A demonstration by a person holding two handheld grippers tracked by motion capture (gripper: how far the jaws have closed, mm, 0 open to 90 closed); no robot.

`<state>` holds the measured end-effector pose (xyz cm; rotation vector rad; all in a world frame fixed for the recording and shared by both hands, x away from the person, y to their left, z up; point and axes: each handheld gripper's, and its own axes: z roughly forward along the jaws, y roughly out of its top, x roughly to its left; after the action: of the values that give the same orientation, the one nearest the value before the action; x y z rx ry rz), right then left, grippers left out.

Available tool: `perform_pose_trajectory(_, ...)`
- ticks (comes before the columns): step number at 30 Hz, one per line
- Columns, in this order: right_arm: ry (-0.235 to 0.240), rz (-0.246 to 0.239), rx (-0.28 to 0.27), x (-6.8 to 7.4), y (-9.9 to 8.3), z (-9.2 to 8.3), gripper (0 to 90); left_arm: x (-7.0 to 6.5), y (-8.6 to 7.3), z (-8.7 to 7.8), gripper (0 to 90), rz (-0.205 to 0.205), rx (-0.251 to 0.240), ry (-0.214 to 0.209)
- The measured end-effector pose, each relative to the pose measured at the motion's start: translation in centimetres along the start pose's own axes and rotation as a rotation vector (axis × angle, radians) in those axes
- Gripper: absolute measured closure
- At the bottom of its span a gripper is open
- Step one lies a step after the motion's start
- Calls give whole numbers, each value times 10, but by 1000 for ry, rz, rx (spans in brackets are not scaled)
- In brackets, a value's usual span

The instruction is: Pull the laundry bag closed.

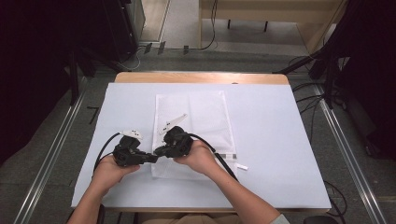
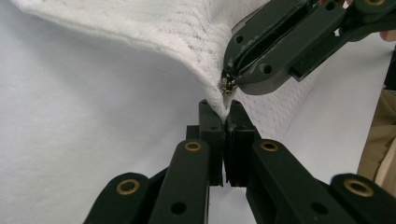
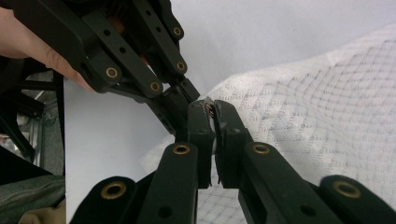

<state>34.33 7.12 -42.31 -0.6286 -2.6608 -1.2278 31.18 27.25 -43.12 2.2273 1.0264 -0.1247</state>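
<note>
Jaws clenched on both: left gripper [image 2: 227, 114] pinching the near corner of the white padded mesh bag [image 1: 205, 112] on the white table cover [image 1: 280, 140], right gripper [image 3: 211, 108] nipping its tiny zip pull. Next, probably: hold corner, pull zip open.

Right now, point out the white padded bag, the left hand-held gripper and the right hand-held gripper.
white padded bag [image 1: 205, 107]: high view, on its flat upper half.
left hand-held gripper [image 2: 227, 122]: left gripper view, between its fingertips, pinching the bag's corner.
right hand-held gripper [image 3: 211, 112]: right gripper view, between its fingertips.
</note>
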Motion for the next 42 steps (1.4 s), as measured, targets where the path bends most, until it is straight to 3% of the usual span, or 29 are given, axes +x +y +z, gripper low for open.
perform_pose_trajectory(7, -2, 1, -1, -1, -4, 1, 884, 0, 1, -1, 893, -5, 7, 0)
perform_pose_trajectory(11, -34, -15, -3, 0, -5, 1, 884, 0, 1, -1, 894, -4, 9, 2)
perform_pose_trajectory(13, -18, -8, -3, 0, -5, 1, 884, 1, 0, -2, 894, 4, 13, -10)
perform_pose_trajectory(17, -24, -37, 0, 3, -3, 0, 884, 0, 0, -2, 892, 8, 9, -7)
perform_pose_trajectory(21, -18, -36, 7, 0, -6, -2, 884, -2, 1, -1, 894, 8, 11, -10)
perform_pose_trajectory(26, -36, -57, 3, 0, -10, 0, 886, -3, 2, -1, 899, 14, 34, 13)
perform_pose_trajectory(27, -42, -61, 2, 0, -11, 1, 887, -3, 2, -1, 899, 14, 31, 1)
perform_pose_trajectory(34, -27, -32, -11, -4, -16, -4, 887, -4, 3, -2, 900, 18, 28, 1)
perform_pose_trajectory(38, -36, -46, -5, -3, -18, -2, 887, -5, 2, 0, 900, 28, 38, 5)
perform_pose_trajectory(42, -21, -35, -16, 0, -16, -4, 886, -1, 2, 3, 892, 11, 48, -24)
